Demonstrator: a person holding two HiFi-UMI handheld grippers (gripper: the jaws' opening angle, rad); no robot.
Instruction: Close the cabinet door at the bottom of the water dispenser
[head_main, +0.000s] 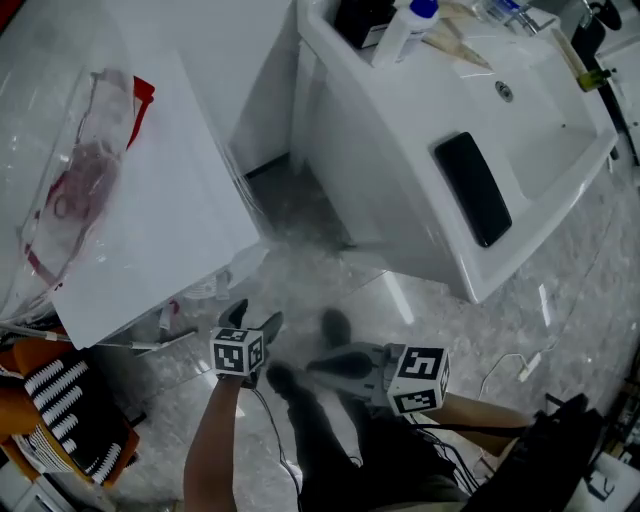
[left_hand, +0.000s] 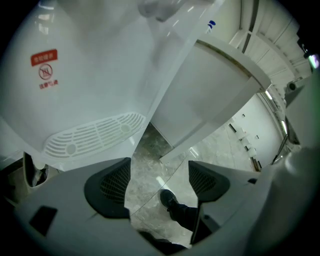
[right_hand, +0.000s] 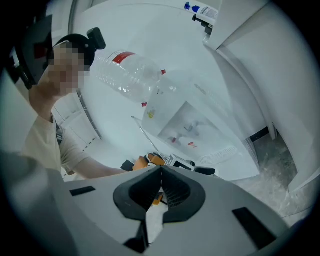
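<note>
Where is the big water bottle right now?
The clear water bottle sits on top of the white water dispenser, at the far left of the head view, left of the white sink unit.

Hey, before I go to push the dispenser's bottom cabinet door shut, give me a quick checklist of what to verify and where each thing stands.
1. Left gripper free: ok, jaws apart, nothing between them.
2. Right gripper free: ok, jaws together, holding nothing.
3. Water dispenser ahead: ok, its drip grille shows just beyond the left jaws.
4. Cabinet door position: cannot tell, no view shows it clearly.
</note>
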